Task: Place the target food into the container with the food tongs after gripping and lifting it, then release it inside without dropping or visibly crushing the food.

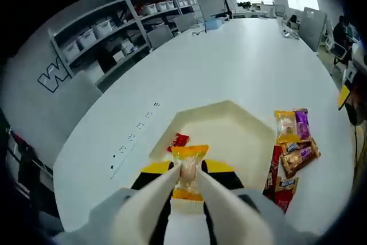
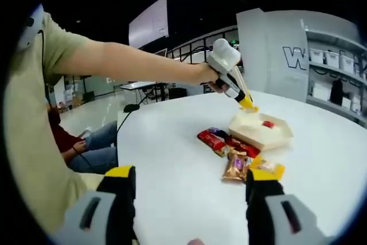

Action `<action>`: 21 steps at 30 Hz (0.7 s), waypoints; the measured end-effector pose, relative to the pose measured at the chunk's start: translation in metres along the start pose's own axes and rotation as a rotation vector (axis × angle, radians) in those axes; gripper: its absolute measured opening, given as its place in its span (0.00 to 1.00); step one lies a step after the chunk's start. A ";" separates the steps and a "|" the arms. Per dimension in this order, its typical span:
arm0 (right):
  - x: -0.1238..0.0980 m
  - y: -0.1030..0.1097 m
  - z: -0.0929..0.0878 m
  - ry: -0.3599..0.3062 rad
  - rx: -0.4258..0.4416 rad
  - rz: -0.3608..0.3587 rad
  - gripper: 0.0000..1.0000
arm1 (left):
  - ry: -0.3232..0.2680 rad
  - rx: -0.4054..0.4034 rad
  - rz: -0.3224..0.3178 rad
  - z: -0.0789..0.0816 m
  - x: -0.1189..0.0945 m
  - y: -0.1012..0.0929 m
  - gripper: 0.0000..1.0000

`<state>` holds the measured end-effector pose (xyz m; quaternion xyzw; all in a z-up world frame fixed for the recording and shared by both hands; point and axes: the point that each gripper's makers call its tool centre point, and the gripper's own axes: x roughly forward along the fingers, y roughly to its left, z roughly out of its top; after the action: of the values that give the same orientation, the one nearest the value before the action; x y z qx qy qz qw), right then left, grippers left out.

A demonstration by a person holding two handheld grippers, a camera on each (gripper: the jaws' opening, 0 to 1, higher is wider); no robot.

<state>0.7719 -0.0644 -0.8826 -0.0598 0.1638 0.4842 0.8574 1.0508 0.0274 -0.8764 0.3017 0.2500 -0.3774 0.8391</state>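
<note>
left gripper (image 1: 188,183) tongs clamp orange snack packet (image 1: 188,167), lower centre | container (image 1: 229,136) just beyond: lower gently inside, then loosen | right gripper (image 2: 192,199) jaws apart, holding nothing

Container (image 1: 229,136) open from above; snack pile (image 1: 292,147) crowds one side.

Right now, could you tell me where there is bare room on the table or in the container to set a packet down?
Most of the container floor is bare; a single red packet sits by one wall. The white table is bare toward the shelves. It is crowded beside the container, where the snack packets lie heaped. The left gripper holds a yellow packet above the container's near edge.
</note>
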 end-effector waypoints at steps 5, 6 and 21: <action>0.000 -0.001 -0.001 0.003 0.002 -0.001 0.77 | 0.019 -0.017 0.015 0.000 0.003 0.007 0.18; 0.000 -0.001 -0.001 0.003 0.003 -0.001 0.77 | 0.019 -0.024 0.019 0.001 0.004 0.009 0.18; -0.001 -0.001 0.001 0.000 -0.001 -0.002 0.77 | 0.020 -0.094 0.026 0.005 0.015 0.010 0.19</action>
<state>0.7730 -0.0655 -0.8812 -0.0603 0.1636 0.4836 0.8577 1.0687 0.0220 -0.8791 0.2688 0.2717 -0.3511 0.8548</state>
